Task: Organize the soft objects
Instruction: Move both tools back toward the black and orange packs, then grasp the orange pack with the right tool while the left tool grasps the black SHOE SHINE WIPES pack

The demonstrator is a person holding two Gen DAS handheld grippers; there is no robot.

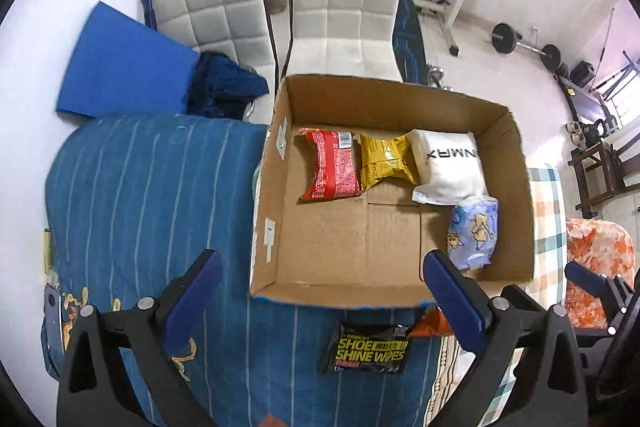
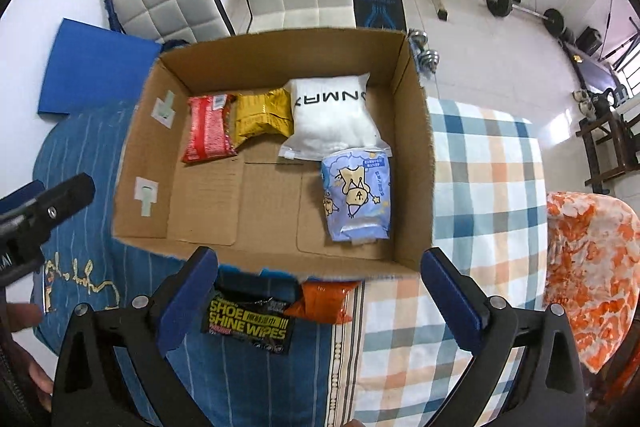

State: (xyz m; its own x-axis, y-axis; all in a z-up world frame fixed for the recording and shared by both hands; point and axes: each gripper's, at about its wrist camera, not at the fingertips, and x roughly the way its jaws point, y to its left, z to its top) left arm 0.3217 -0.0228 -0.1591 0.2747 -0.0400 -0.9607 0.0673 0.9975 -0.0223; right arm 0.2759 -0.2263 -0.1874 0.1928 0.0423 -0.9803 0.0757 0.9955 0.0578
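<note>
Blue tissue pack (image 2: 357, 201) long axis toward box (image 2: 416, 163) back wall.

Each gripper is a black frame with triangular cut-outs and round silver screw heads at the finger pivots. The left gripper (image 1: 322, 287) and right gripper (image 2: 320, 285) both carry flat, dark blue fingers (image 2: 186, 299). At the right-wrist view's lower left edge, a hand (image 2: 24, 315) shows beside a dark sleeve.
</note>
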